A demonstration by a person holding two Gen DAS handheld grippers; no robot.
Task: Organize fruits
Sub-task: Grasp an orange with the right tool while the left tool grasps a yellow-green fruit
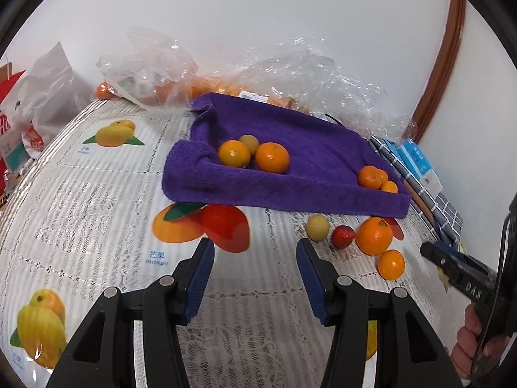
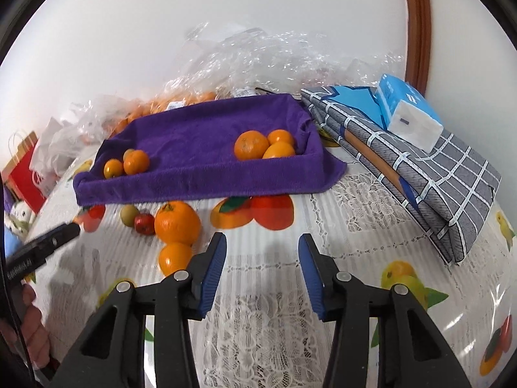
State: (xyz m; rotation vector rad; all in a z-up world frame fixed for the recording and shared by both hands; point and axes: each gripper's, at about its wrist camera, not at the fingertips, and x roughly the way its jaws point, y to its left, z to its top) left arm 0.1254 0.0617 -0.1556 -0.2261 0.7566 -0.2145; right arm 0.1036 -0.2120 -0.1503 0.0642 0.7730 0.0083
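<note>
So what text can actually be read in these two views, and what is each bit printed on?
"芒果" and "mango": on the tablecloth, under the printed mango picture.
"DAS": on the right gripper body, seen from the left wrist.
Blue caption under the printed yellow mangoes: too small to read.
White lettering on the left gripper body: too blurred.
Red and white bag, blue tissue pack, bag labels: not legible.

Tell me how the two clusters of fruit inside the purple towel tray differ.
The left-end cluster holds two oranges plus a small greenish-tan fruit; the right-end cluster is all orange. The left-end cluster's two oranges look about equal in size; the right-end cluster has one bigger orange and two smaller ones. Both are three touching fruits, tucked into near corners of the purple towel tray.
</note>
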